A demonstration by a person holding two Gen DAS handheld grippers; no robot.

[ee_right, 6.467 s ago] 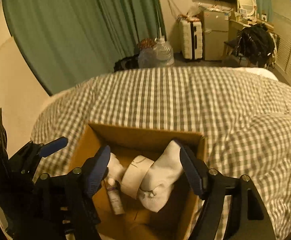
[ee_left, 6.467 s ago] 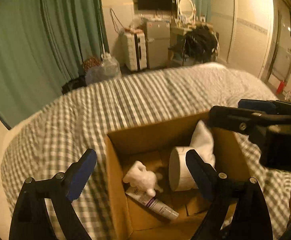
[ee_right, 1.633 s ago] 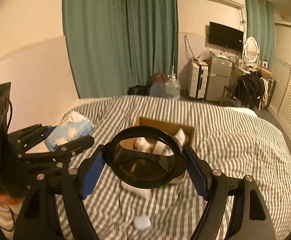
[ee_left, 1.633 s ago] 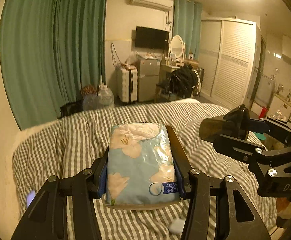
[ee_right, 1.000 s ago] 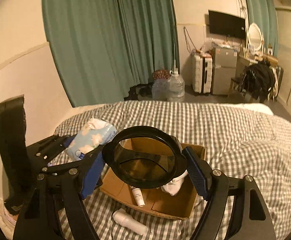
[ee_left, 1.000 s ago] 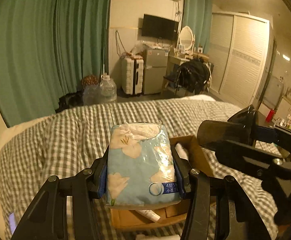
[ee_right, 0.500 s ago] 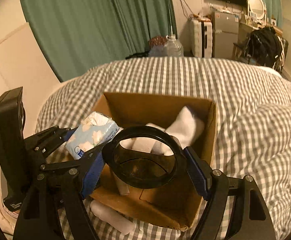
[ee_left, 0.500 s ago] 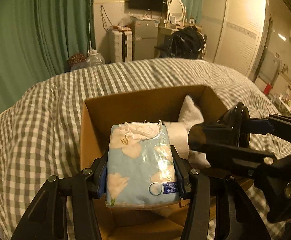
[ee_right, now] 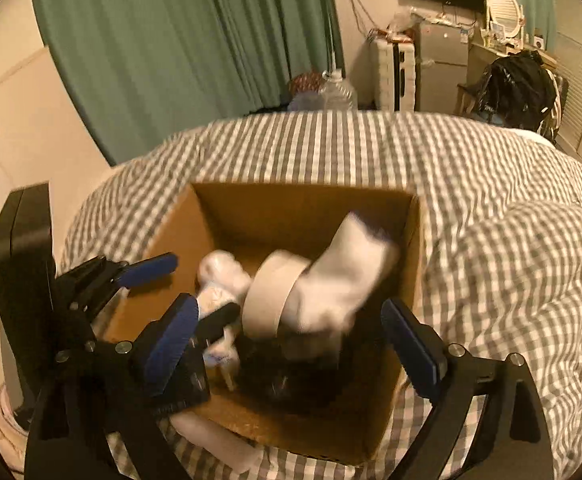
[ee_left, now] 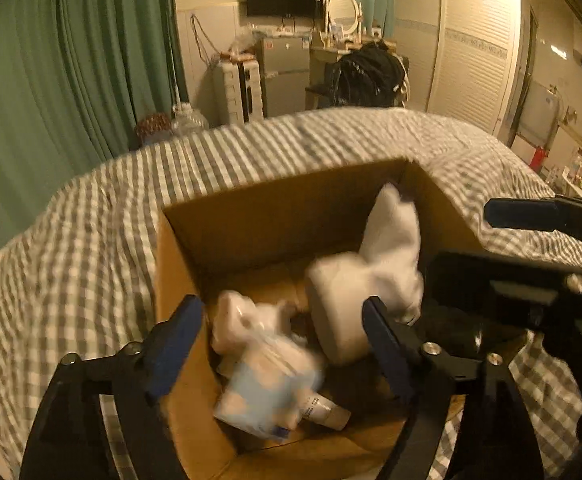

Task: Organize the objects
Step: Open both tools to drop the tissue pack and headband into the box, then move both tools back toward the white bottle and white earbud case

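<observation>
An open cardboard box [ee_left: 251, 216] sits on the checked bed, also in the right wrist view [ee_right: 303, 204]. My left gripper [ee_left: 281, 344] is open above it. A blue floral tissue pack [ee_left: 267, 396], blurred, lies in the box below the left gripper. My right gripper [ee_right: 287, 344] is open over the box, and a dark round dish [ee_right: 287, 376] lies blurred in the box beneath it. A white roll [ee_left: 335, 304], a white sock [ee_left: 395, 248], a white plush toy [ee_left: 235, 320] and a tube [ee_left: 327, 404] are also inside.
The grey checked duvet [ee_left: 91, 240] surrounds the box. A white bottle [ee_right: 219, 444] lies on the bed against the box's near side. Green curtains [ee_right: 171, 40], a suitcase [ee_left: 237, 88] and a chair with a black bag [ee_left: 367, 76] stand beyond the bed.
Both grippers have opened. The tissue pack has dropped from the left gripper into the box. The dark dish has dropped from the right gripper into the box.
</observation>
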